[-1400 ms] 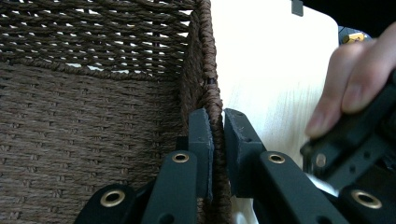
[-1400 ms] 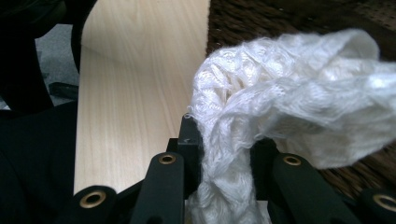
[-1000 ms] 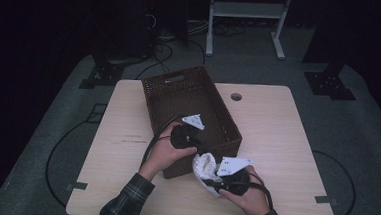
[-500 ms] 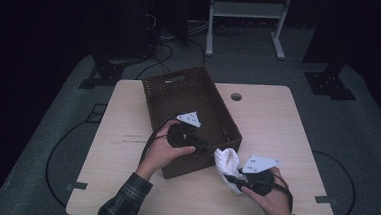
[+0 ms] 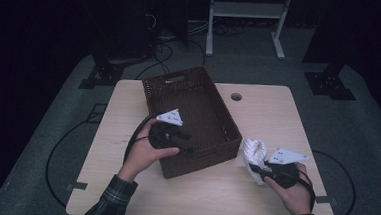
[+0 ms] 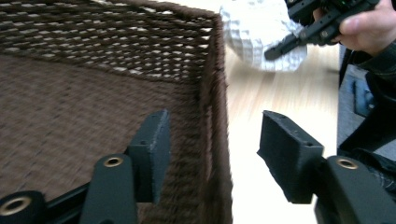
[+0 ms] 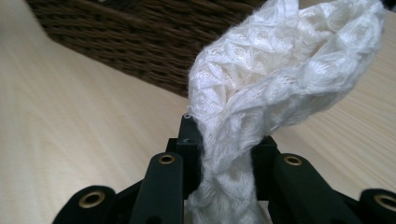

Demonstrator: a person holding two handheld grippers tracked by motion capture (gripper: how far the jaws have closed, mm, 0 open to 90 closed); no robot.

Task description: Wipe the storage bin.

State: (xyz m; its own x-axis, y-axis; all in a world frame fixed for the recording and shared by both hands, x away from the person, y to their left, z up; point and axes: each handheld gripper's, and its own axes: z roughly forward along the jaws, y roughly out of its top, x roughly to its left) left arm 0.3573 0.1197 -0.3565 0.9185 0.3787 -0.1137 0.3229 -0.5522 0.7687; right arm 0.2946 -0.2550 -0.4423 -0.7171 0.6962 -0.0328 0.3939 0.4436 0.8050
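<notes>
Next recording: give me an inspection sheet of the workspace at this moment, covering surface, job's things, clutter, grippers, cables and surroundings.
Surface: light wooden table, with a round grommet hole.
Job's things: white knitted cloth outside the brown woven basket, beside its right wall; what shows of the basket's inside is bare.
Clutter: nothing seen.
Grippers: left gripper open astride the basket's wall, jaws just been opening; right gripper shut on the cloth.
Cables: a black cable loops from the left gripper; more lie on the floor behind.
Surroundings: dark room, grey floor, white stand legs behind.
</notes>
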